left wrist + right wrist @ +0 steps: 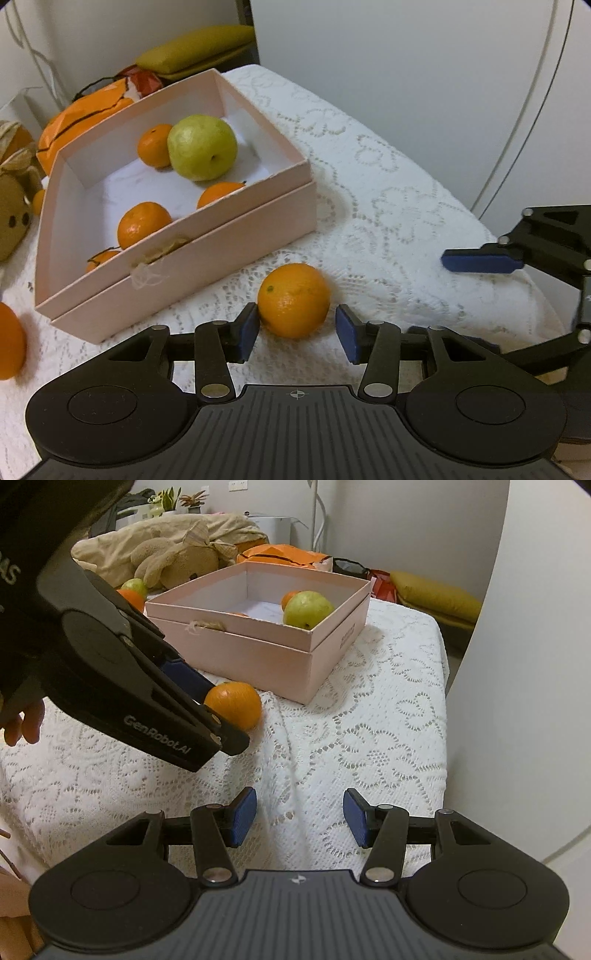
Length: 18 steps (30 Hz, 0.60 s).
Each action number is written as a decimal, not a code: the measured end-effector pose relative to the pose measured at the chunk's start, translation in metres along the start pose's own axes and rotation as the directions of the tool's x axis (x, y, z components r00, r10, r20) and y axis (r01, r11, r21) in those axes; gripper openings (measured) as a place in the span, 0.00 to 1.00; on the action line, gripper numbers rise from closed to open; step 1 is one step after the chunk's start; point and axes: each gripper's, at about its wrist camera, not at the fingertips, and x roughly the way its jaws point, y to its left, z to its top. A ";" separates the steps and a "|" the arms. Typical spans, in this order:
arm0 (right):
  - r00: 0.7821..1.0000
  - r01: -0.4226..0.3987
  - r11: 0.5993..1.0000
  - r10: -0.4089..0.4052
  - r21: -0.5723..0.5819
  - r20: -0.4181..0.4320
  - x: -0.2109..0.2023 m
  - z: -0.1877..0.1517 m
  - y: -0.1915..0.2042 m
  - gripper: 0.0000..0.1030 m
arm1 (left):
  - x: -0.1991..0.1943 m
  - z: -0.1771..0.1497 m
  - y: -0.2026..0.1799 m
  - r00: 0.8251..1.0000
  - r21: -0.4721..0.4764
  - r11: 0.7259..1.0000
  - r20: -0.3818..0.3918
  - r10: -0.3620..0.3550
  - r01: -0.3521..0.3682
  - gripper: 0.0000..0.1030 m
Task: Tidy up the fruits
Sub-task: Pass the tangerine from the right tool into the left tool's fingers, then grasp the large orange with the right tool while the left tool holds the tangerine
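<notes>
An orange [293, 300] lies on the white lace tablecloth [388, 206] in front of a pink box [184, 254]. My left gripper [299, 330] is open, its blue pads on either side of the orange's near half; the left pad looks to touch it, the right stands apart. The box holds a green guava [202, 147] and several small oranges [142, 223]. In the right wrist view the left gripper [207, 701] reaches the same orange [233, 704]. My right gripper [300, 816] is open and empty above the cloth, nearer than the box [266, 646].
Another orange [11, 345] lies at the left edge of the cloth. A plush toy [177, 563], an orange bag [280, 555] and a yellow cushion [436, 594] lie behind the box. A green fruit and an orange [131, 590] sit left of the box. The table edge drops off on the right.
</notes>
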 end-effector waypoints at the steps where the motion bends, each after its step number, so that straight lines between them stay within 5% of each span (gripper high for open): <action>1: 1.000 0.000 1.000 0.000 0.000 -0.001 0.000 0.000 0.000 0.51 | 0.000 0.000 0.002 1.000 -0.006 1.000 0.006 0.001 -0.001 0.43; 11: 1.000 -0.021 1.000 0.021 -0.005 -0.018 -0.001 0.006 0.006 0.51 | -0.020 -0.035 0.034 0.995 -0.138 0.986 0.032 -0.092 0.095 0.42; 18: 0.990 -0.127 0.991 0.125 -0.033 -0.058 -0.001 0.034 0.036 0.51 | -0.062 -0.102 0.091 0.999 -0.273 0.961 0.024 -0.036 0.041 0.42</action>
